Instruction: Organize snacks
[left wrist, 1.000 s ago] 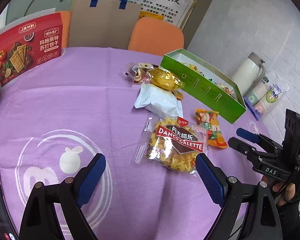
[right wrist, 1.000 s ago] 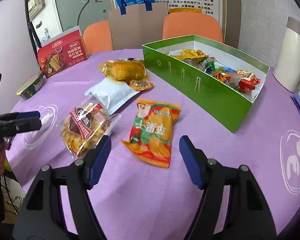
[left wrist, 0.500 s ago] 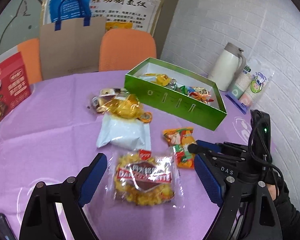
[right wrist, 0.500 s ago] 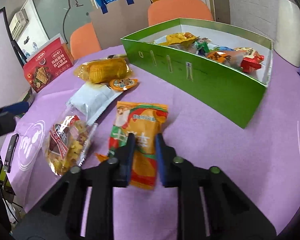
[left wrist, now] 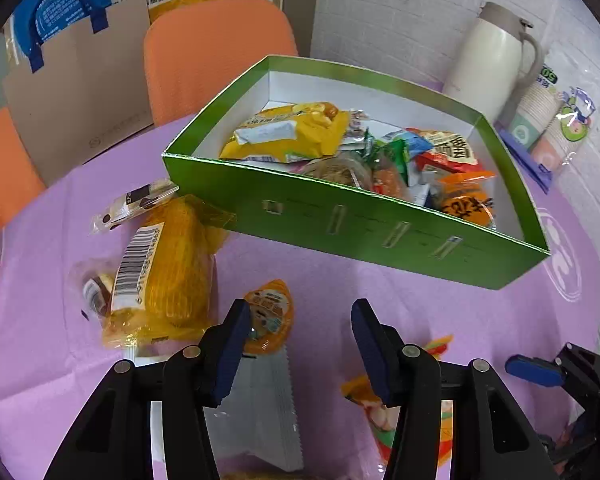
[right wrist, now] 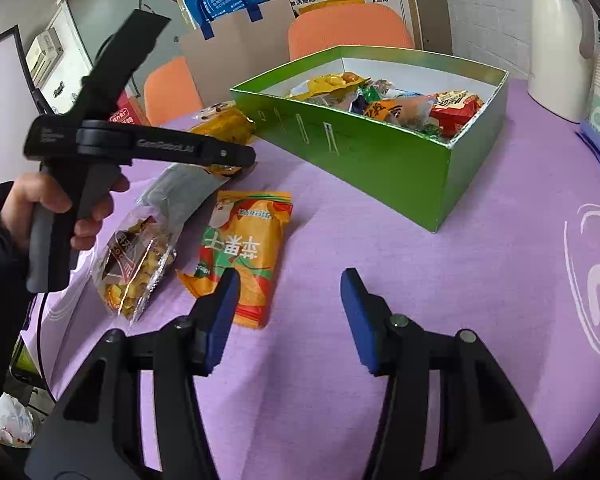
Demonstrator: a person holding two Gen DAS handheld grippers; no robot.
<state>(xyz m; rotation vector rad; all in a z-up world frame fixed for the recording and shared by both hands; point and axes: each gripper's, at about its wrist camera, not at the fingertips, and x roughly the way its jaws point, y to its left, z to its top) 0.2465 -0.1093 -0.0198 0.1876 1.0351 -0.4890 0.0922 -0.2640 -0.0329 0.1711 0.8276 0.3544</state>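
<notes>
Purple tablecloth (right wrist: 480,280) lies bare between open right tongs (right wrist: 290,312) and green box (right wrist: 380,160).

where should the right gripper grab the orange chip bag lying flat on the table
Take the orange chip bag by its crimped bottom edge nearest the right gripper, coming from above with jaws across the seal. It lies flat on the purple cloth, so the thin sealed edge probably pinches more easily than the puffed middle.

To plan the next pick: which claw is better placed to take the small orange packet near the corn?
Left. The left claw is open, with the small orange packet at its tips; the right claw sits near the chip bag.
</notes>
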